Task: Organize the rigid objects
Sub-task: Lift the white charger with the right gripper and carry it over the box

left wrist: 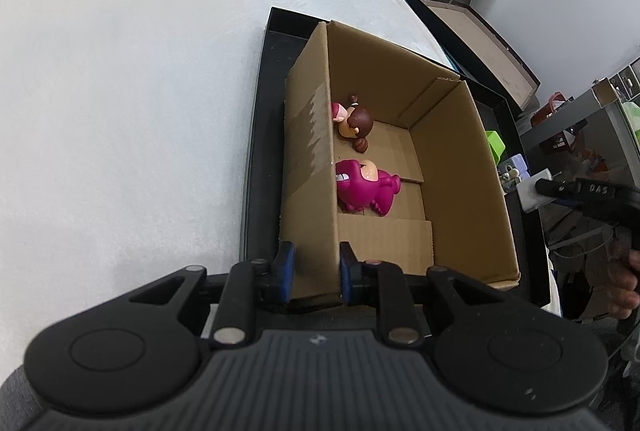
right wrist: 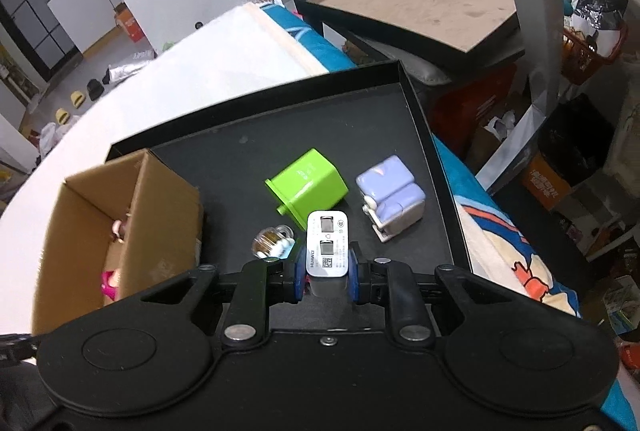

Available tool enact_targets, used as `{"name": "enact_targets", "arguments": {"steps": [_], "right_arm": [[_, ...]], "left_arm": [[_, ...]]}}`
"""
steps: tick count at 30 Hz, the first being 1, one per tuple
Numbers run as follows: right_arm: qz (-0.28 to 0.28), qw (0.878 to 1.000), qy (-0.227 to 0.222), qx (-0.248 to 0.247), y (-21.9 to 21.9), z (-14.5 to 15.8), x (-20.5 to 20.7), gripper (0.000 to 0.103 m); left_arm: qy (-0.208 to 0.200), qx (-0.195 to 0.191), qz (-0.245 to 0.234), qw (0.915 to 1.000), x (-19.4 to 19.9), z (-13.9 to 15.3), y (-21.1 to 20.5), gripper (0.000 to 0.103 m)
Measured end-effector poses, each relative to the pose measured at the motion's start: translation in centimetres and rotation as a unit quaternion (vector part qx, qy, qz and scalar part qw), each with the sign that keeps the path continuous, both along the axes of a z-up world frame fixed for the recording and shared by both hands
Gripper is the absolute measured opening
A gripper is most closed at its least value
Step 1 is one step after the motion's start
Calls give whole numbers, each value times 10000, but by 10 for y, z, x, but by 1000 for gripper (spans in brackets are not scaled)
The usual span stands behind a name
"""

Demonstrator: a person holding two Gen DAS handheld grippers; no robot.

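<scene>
My right tool (right wrist: 326,273) is clamped on a white charger (right wrist: 327,251), its blue pads pressing the two narrow sides. The charger's long axis runs straight away from me along the fingers, the printed label face turned up, and its far end reaches out over the black tray (right wrist: 420,119) toward the green cube (right wrist: 308,185). That green cube lies tipped on the tray floor with a small peg sticking out toward the near left. Just right of it sits a lavender block toy (right wrist: 392,195), and near left of the cube lies a small clear jar of cotton swabs (right wrist: 272,242) on its side. My left tool (left wrist: 316,271) grips the near left wall of the cardboard box (left wrist: 308,159), one pad outside and one inside the wall. The box stands open-topped in the left part of the same tray, which rests on a white surface (left wrist: 120,91). Inside the box, against the left wall, lie two figures: a brown-haired doll (left wrist: 354,125) farther in and a magenta dinosaur figure (left wrist: 366,187) nearer to me, both on their sides. In the left view the right tool and its charger show at the far right, well apart from the box.
</scene>
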State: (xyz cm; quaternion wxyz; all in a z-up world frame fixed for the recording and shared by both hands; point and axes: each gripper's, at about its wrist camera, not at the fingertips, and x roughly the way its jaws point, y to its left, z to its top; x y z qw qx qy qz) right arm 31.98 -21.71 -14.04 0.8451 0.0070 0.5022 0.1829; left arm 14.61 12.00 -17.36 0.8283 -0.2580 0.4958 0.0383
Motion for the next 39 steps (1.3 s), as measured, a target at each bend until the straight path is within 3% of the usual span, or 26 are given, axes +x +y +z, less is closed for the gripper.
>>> {"name": "enact_targets", "arguments": {"steps": [24,39], "right_arm": [[377,9986,-366,-74,47,41,-16,20],[885,9944,-575,-58,107,62,-27,20]], "left_arm": [[-134,-88,17,9999,-4,1,5,21],[-197,-221,-21,9996,-6,-3,10,22]]}}
